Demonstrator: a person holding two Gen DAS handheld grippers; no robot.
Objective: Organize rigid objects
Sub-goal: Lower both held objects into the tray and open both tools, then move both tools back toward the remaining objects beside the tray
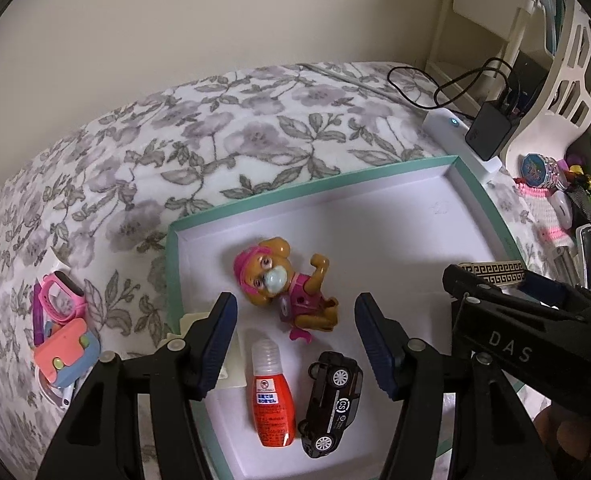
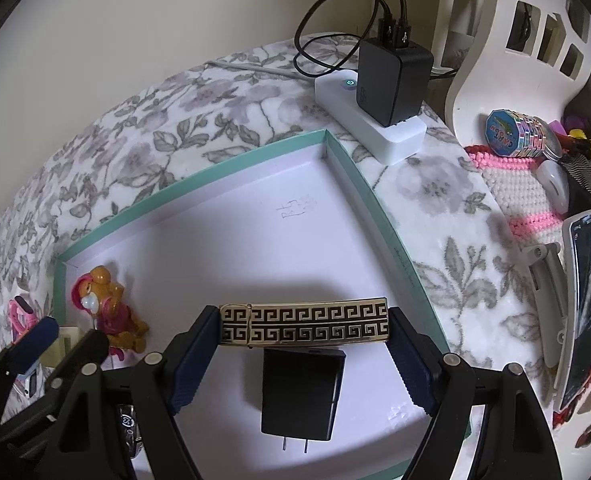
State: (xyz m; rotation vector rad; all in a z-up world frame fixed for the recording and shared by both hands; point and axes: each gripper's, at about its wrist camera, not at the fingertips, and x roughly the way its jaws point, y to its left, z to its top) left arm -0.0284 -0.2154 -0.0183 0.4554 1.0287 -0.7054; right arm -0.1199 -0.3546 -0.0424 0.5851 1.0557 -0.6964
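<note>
A shallow teal-rimmed white tray lies on a floral blanket. In it are a pink-and-tan toy pup, an orange glue bottle, a black toy car and a black plug adapter. My left gripper is open and empty above the bottle and car. My right gripper is shut on a gold-and-black key-pattern bar, held endwise between its fingers above the adapter.
Left of the tray lie a pink watch and a pink-blue case. A white power strip with black charger sits behind the tray. At right are a knitted mat, a hair clip, a phone and a white basket.
</note>
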